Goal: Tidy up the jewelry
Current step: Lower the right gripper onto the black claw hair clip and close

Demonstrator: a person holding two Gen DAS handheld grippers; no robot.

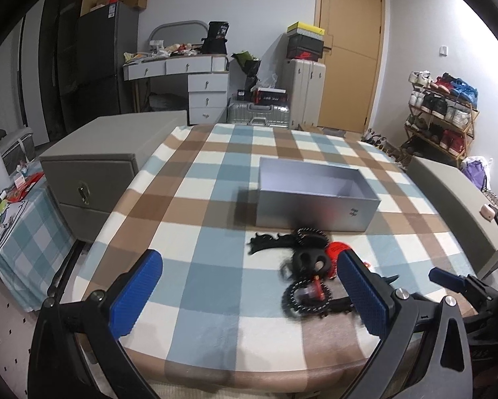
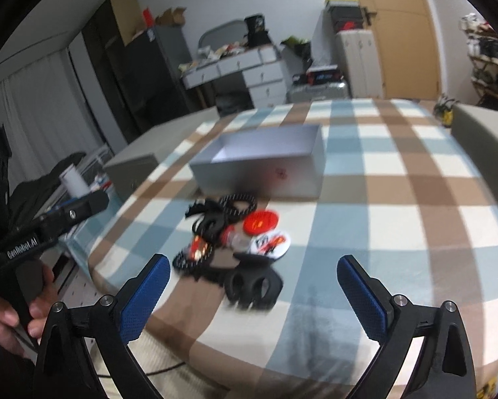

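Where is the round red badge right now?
The round red badge lies on the checked cloth just in front of the grey box, beside the black beaded bracelet.

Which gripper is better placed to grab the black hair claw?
Right. The black hair claw lies between the open right gripper fingers; the left gripper is open but offset.

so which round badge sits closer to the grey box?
The red badge. It lies just short of the grey box; the white badge with red and black print sits nearer the camera.
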